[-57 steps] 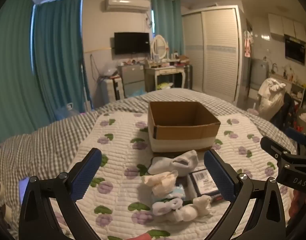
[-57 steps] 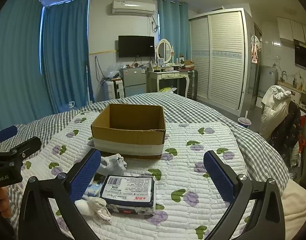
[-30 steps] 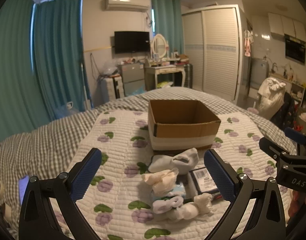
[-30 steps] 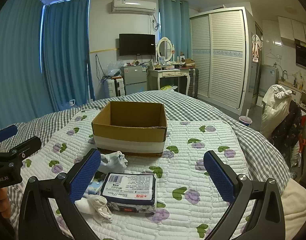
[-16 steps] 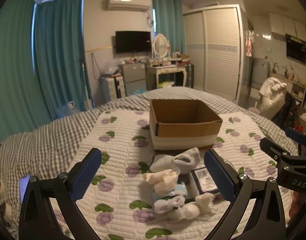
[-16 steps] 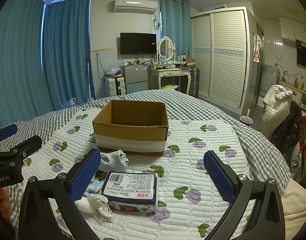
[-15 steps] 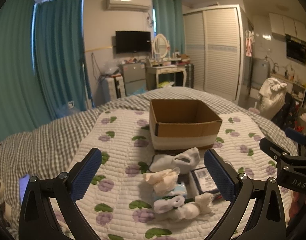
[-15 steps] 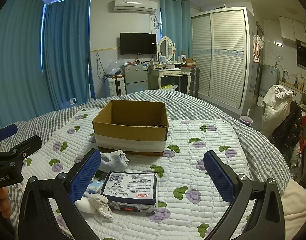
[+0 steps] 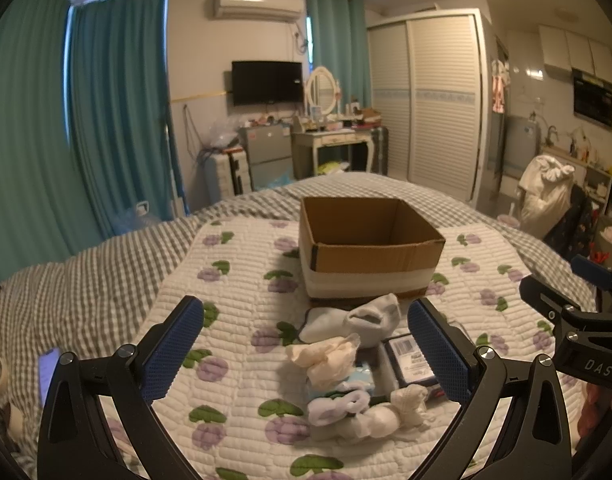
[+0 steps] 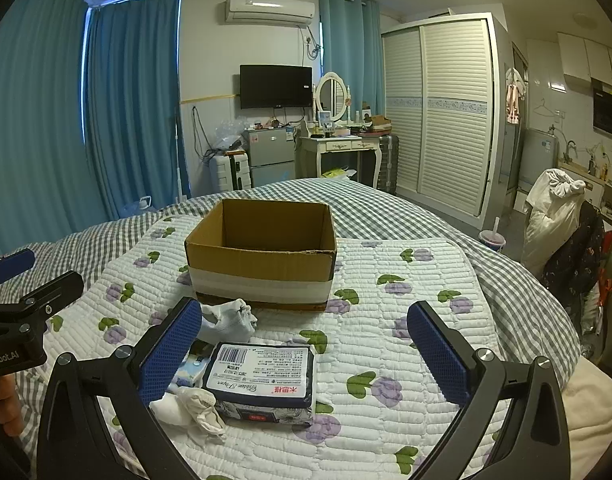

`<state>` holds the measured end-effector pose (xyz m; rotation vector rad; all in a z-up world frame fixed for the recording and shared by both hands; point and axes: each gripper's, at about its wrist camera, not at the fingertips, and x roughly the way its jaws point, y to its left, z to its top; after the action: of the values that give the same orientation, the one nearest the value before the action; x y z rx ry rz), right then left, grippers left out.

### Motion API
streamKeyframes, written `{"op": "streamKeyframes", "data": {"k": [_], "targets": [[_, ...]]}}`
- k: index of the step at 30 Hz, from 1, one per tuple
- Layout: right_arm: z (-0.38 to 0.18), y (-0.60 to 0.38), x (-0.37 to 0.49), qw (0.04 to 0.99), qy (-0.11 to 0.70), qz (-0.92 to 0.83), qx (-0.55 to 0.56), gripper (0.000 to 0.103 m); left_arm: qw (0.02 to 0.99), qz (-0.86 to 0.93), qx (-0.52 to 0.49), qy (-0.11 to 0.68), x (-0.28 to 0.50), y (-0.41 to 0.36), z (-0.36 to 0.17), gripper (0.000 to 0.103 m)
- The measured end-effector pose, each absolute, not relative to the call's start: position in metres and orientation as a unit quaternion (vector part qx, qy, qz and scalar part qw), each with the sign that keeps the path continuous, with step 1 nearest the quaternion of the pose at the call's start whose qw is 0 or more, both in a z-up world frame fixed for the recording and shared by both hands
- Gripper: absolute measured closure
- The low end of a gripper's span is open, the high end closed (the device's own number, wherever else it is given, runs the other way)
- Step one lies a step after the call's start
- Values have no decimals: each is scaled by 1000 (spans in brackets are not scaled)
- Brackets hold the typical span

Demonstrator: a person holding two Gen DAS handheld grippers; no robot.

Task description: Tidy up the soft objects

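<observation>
An open cardboard box stands empty on a quilted bed cover. In front of it lies a small pile: a grey-white sock, a cream sock, more rolled white socks and a dark tissue pack. My left gripper is open and empty above the pile. My right gripper is open and empty above the tissue pack.
The flowered cover lies on a grey checked bed. A phone lies at the bed's left edge. Curtains, a fridge, a dressing table and a wardrobe stand beyond the bed. A chair with clothes is at the right.
Both views have shifted only slightly; the box and pile sit a touch closer and lower. Both grippers stay open and nothing was picked up.
</observation>
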<state>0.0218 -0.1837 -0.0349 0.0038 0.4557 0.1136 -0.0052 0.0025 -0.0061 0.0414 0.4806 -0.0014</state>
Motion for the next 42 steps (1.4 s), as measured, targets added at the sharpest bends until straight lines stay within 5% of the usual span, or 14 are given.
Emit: {"op": "streamKeyframes", "data": {"k": [42], "targets": [[-20,-178,-11,970,235,50,-27,0,967,-3,27,254,-18,3,1,0]]}}
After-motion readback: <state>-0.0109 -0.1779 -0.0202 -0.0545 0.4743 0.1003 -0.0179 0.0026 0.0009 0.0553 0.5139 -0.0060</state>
